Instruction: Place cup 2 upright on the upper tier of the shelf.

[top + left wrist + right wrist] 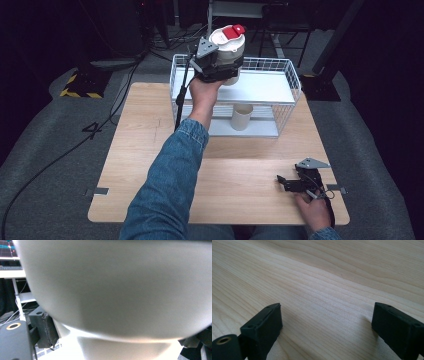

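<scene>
Jar point(229, 47) with red-capped lid sits clamped in left gripper point(216, 62) above the wire shelf point(287, 85); right gripper point(325, 325) rests spread wide on bare counter point(332, 277).

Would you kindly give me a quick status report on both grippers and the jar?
Left gripper shut on white jar, held above the wire rack. Right gripper open, resting low on the table. White cup on the lower shelf; top shelf looks free.

A "4" on the floor point(93, 129).
</scene>
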### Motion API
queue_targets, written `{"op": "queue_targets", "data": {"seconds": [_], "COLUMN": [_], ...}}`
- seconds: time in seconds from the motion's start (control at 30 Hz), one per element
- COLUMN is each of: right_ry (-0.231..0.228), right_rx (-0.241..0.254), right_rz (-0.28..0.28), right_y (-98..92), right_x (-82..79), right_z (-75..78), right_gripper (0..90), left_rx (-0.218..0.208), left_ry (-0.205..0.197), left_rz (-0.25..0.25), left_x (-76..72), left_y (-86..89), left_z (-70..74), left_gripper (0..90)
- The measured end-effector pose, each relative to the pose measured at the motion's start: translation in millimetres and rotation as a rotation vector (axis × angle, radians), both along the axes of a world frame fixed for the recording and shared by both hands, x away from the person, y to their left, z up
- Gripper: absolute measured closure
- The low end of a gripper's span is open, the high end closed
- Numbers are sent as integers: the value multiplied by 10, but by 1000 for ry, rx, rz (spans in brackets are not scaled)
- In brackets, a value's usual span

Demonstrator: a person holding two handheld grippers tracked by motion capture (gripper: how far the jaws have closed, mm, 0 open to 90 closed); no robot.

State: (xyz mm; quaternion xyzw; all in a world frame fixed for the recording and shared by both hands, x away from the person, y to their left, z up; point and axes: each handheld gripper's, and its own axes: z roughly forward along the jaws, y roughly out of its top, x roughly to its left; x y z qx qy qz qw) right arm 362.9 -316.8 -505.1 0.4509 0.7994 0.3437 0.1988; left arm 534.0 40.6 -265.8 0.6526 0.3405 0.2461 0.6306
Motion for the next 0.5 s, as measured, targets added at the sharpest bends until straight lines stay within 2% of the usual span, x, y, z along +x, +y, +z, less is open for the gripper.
{"op": "queue_targets", "data": {"seconds": [0.1, 0.5], "right_ry": [0, 0], "right_rx": [0, 0], "right_rz": [0, 0], "right_y": [0, 0], "right_x": [0, 0], "right_z": [0, 0], "right_gripper": [99, 100], "left_rx": [-4, 43], "left_ry": [8, 52], "left_rz": [4, 21], "left_x": [56, 190], "left_y": [-58, -167], "left_z": [-33, -136], "left_gripper": [129, 129]}}
